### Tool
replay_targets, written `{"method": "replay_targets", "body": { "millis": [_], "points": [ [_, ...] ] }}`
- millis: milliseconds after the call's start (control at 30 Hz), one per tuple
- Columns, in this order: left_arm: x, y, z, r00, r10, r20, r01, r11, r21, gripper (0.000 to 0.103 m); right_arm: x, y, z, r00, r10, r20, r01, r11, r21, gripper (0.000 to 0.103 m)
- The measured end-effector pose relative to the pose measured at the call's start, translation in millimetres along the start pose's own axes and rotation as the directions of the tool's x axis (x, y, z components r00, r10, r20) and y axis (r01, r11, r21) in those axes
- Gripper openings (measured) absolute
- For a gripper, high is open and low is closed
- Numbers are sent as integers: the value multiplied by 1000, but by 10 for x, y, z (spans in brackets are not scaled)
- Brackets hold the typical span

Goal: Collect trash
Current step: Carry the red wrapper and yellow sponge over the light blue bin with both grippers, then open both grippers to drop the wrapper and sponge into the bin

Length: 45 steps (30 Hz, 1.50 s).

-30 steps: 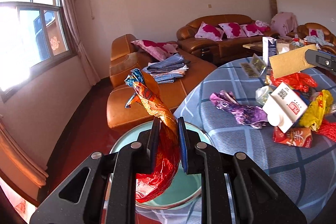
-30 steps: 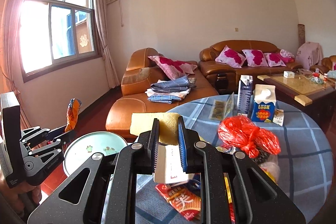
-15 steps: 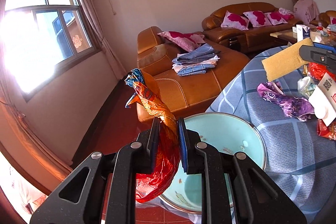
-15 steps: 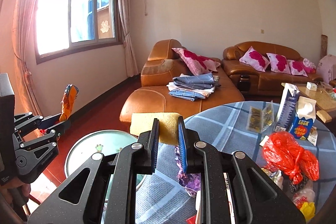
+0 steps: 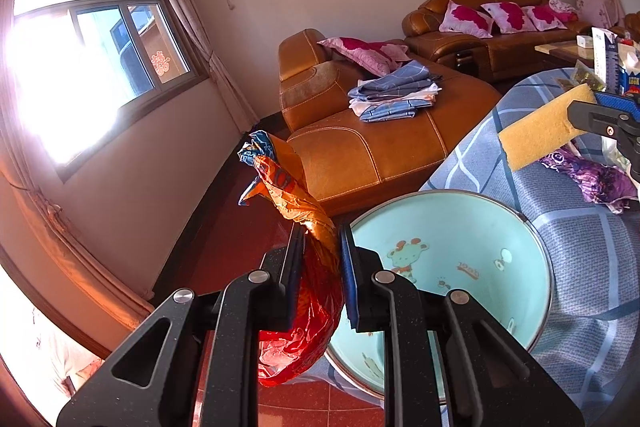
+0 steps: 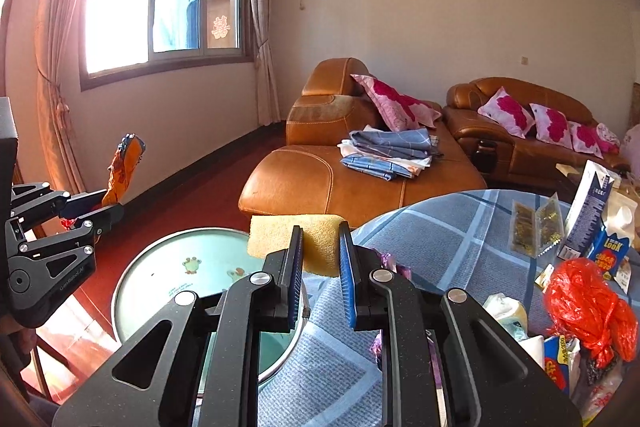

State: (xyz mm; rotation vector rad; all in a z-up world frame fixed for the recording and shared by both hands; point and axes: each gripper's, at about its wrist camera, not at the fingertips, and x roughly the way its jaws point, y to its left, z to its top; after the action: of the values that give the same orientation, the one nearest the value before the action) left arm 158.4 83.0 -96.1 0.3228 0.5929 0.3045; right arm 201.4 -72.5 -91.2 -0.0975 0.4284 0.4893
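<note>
My left gripper (image 5: pixel 320 243) pinches a crumpled orange-and-red foil wrapper (image 5: pixel 298 227), its twisted top poking toward eleven o'clock, just left of the pale green basin (image 5: pixel 460 247) at the edge of the checked tablecloth (image 5: pixel 592 267). My right gripper (image 6: pixel 320 243) pinches a yellow sponge (image 6: pixel 276 233) above the basin's near rim. More trash sits on the cloth at three o'clock: a red plastic bag (image 6: pixel 588 303) and cartons (image 6: pixel 592 211).

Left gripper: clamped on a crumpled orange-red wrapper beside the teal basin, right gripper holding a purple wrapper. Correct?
Not quite. The right gripper holds a yellow sponge, as the right wrist view shows. The left gripper does clamp the crumpled orange-red wrapper beside the teal basin.
</note>
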Motion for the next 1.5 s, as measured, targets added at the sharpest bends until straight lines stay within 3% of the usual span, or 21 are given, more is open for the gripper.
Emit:
{"method": "replay_targets", "body": {
  "millis": [567, 1000, 1167, 1233, 1267, 1500],
  "points": [
    [119, 29, -39, 1000, 18, -25, -18, 1000, -2, 18, 178, 189, -44, 1000, 15, -24, -16, 997, -75, 18],
    [117, 24, -70, 999, -32, -16, 32, 999, 6, 19, 230, 344, -54, 999, 12, -43, -18, 990, -142, 19],
    [113, -62, -102, 997, -76, -14, 76, 997, 21, 29, 235, 401, -61, 999, 31, -42, -38, 986, -160, 25],
    [93, -91, -111, 997, -73, -7, 73, 997, 27, 49, 238, 436, -69, 999, 30, -41, -37, 984, -172, 26],
    [82, -99, -117, 997, -75, -4, 76, 997, 28, 52, 240, 452, -73, 999, 32, -41, -39, 984, -175, 30],
    [71, -88, -129, 998, -70, -6, 70, 997, 20, 55, 223, 467, -86, 999, 37, -37, -43, 984, -173, 36]
  ]
}}
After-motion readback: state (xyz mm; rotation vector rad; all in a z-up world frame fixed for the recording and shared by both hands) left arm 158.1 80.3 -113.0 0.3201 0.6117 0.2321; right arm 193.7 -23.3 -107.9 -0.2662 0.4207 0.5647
